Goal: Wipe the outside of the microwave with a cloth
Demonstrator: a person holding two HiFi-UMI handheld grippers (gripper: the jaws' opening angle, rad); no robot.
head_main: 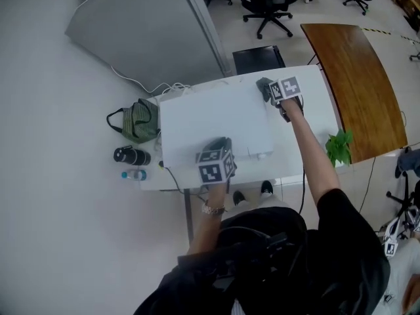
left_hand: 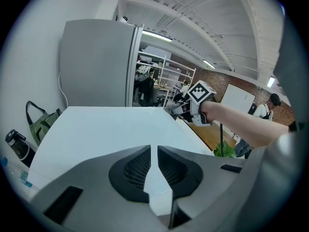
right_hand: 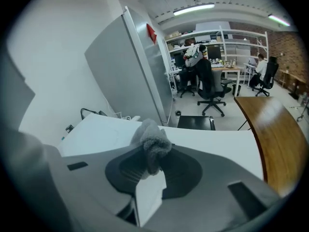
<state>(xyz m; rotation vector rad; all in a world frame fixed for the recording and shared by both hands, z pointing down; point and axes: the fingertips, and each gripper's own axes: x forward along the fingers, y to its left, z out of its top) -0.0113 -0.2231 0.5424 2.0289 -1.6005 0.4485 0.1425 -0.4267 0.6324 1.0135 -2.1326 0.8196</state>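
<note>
The white microwave (head_main: 216,120) stands on a white table (head_main: 325,104), and I look down on its flat top. My right gripper (head_main: 268,90) is at the top's far right corner, shut on a grey fluffy cloth (head_main: 264,85). In the right gripper view the cloth (right_hand: 153,141) bulges from between the jaws above the microwave top (right_hand: 99,132). My left gripper (head_main: 215,163) hovers over the near edge of the top, jaws almost together with nothing between them. In the left gripper view the white top (left_hand: 106,129) stretches ahead and the right gripper (left_hand: 181,108) shows at its far side.
A green bag (head_main: 136,120), a black bottle (head_main: 131,155) and a small water bottle (head_main: 134,174) lie left of the microwave. A potted plant (head_main: 338,146) and a curved wooden table (head_main: 354,77) are at the right. A grey partition (head_main: 144,25) stands behind, with white cables.
</note>
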